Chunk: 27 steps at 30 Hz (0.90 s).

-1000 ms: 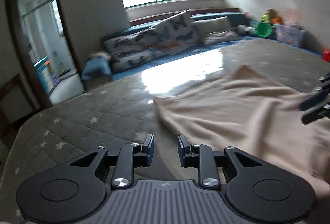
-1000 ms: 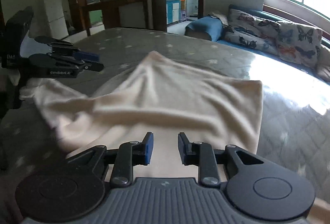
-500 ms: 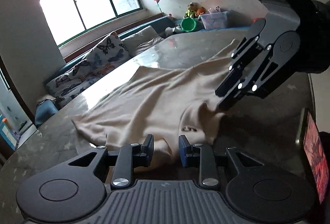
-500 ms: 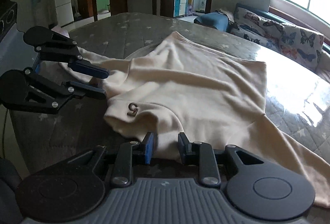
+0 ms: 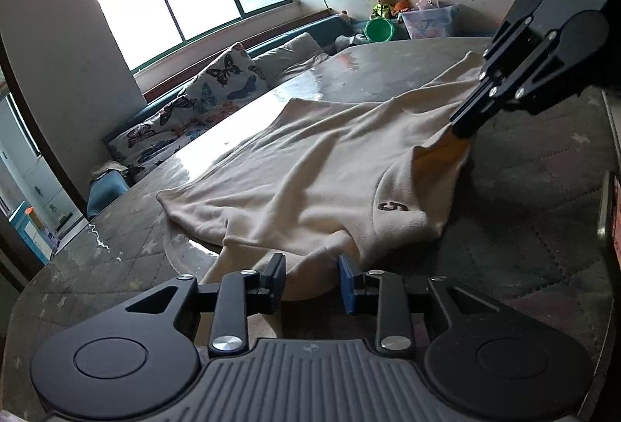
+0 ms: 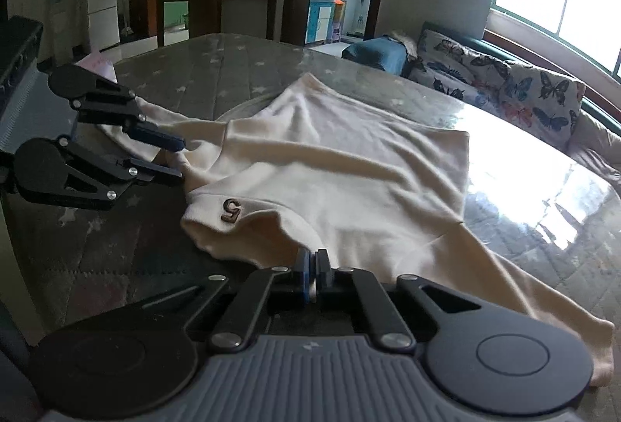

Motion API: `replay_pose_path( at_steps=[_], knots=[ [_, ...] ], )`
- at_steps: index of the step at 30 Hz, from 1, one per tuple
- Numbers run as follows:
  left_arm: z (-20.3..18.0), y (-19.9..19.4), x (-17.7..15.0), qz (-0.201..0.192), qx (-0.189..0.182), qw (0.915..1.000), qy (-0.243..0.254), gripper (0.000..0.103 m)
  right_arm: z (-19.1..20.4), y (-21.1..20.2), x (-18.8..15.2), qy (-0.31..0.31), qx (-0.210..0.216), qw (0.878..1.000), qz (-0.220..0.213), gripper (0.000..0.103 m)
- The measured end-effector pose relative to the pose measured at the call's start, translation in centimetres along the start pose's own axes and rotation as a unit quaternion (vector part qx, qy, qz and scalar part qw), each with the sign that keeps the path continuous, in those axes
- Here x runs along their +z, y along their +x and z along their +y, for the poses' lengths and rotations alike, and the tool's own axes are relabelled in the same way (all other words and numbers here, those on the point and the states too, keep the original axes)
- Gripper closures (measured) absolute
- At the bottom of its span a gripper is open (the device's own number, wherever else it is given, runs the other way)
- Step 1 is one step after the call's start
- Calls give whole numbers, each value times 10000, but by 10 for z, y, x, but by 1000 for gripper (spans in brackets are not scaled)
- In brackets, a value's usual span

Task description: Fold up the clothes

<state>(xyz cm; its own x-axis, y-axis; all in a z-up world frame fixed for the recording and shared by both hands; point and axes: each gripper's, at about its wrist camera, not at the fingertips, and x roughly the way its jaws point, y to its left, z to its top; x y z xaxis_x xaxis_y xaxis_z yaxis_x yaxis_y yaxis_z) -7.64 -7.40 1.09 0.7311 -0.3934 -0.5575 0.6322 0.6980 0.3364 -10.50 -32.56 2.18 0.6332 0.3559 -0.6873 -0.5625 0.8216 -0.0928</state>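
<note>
A cream sweatshirt (image 5: 310, 165) with a brown "5" patch (image 5: 392, 206) lies spread on the grey star-quilted table (image 5: 97, 255); it also shows in the right wrist view (image 6: 349, 165). My left gripper (image 5: 311, 278) is open, its jaws on either side of the near cloth edge by the shoulder. In the right wrist view it (image 6: 180, 160) sits open at the collar's left. My right gripper (image 6: 312, 266) is shut on the sweatshirt's edge near the collar. In the left wrist view it (image 5: 462, 129) pinches cloth at upper right.
A bench with butterfly cushions (image 5: 202, 107) runs under the window. A green bowl (image 5: 378, 30) and a plastic box (image 5: 427, 22) stand beyond the table's far corner. A phone (image 5: 611, 212) lies at the right edge. A doorway and a fridge (image 6: 101, 6) are behind.
My right gripper has shut on the sweatshirt's edge near the collar. My left gripper has moved in closer, so its open jaws now straddle the cloth.
</note>
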Motion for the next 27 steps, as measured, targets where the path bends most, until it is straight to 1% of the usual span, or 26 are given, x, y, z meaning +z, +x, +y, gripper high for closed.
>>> replay_pose_path(
  at_steps=[1,2,6,10,15,18,21,22,25,27],
  knots=[
    [0,0,-1,-2,-19,10000,-13,85,-1,0,-1,19,-1,10000,17,101],
    [-1,0,-1,-6,-34,10000,-16,88,-1,0,-4,34,4,10000,46,101],
    [-3,-6,-2,-32,-9,10000,16,92,1,7,-13,54,94,9997,200,101],
    [-3,-17,-3,-17,-51,9999,129,93,4,8,-18,-17,120,9997,233,101],
    [-4,-21,-9,165,-153,9995,215,93,2,7,-20,-14,190,9992,343,101],
    [-2,-26,-7,195,-237,9993,233,91,1,1,-17,-53,334,9988,349,101],
    [3,-33,-1,138,-308,9992,211,90,0,-6,-7,-96,369,9991,159,94],
    [5,-35,2,103,-325,9992,194,90,1,-7,-3,-155,371,9992,84,89],
    [8,-41,11,-35,-321,9993,165,89,5,4,5,-267,388,9989,-19,88],
    [9,-43,17,-148,-417,9990,16,89,9,14,7,-296,446,9986,-6,87]
  ],
)
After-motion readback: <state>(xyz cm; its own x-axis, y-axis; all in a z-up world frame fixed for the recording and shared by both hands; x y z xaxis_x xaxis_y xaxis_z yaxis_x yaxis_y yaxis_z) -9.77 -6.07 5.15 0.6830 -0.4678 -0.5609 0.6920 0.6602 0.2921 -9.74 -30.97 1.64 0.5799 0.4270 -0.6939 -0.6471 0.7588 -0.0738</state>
